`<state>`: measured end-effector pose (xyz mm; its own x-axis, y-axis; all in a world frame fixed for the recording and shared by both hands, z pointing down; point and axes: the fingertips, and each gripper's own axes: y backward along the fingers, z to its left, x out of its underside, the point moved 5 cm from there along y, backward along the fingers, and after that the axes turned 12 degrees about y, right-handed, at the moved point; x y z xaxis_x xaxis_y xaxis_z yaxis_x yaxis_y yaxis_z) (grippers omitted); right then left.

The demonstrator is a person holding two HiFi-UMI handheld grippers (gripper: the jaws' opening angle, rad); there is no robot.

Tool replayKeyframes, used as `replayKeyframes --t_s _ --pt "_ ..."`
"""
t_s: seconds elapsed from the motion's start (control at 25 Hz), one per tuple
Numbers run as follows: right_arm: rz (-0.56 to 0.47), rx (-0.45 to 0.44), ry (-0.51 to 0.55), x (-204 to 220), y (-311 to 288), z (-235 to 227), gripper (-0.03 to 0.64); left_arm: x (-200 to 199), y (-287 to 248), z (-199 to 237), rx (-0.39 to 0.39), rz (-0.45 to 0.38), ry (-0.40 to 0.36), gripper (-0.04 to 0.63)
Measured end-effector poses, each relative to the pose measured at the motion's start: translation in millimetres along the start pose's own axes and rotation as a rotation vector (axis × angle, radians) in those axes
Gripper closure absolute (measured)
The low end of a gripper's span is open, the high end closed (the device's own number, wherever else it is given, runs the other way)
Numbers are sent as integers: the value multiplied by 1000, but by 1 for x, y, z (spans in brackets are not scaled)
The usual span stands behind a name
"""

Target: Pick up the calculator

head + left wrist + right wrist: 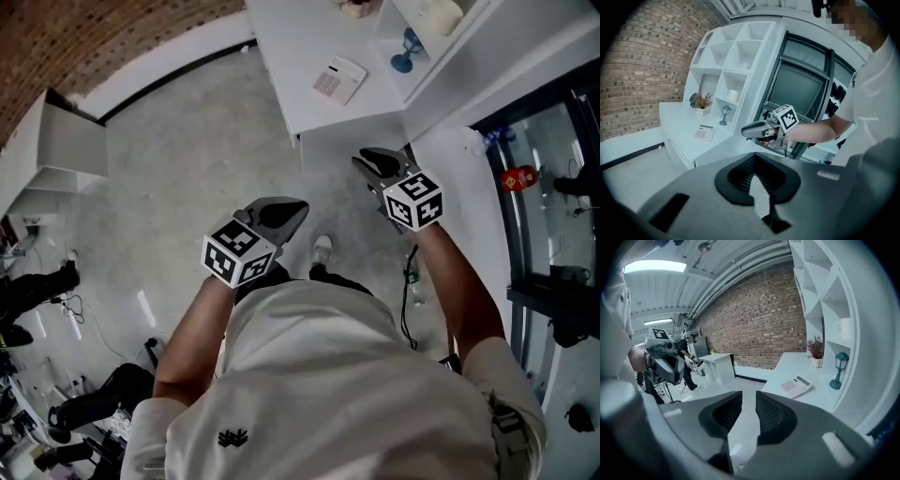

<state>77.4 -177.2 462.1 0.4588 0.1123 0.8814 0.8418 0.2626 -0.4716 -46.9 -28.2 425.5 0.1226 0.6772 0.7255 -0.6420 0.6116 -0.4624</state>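
White desktop (281,66) is being shown at the top of the head view. The calculator (338,79) is lying flat on it near the front edge, with a small teal lamp (405,52) standing just beyond it by the shelf unit (469,37). The left gripper (298,208) and the right gripper (361,159) are being held out over the grey floor, well apart from the desk, and nothing is being carried in either.

In the left gripper view the jaws are being held together at their tips, with nothing between them. The calculator (704,132) is being seen far ahead, to the left.

In the right gripper view the jaws are being held a narrow slot apart, empty. The calculator (797,386) is lying ahead and to the right, near the lamp.

As judged from here, the pickup is not yet being attempted. The slot is probably being held too narrow for the calculator's width, so the flat body could be pushed along the desk instead of being gripped. A shove could send it against the lamp, and a low approach could catch the desk's edge.
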Motion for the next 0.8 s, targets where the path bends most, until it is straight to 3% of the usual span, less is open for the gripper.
replayKeyframes --t_s 0.36,0.8 --pt "31 82 -43 14 -49 -95 508 -32 -37 32 47 39 17 589" --pt "115 207 -152 34 -136 -212 463 -93 -60 120 142 112 -26 589"
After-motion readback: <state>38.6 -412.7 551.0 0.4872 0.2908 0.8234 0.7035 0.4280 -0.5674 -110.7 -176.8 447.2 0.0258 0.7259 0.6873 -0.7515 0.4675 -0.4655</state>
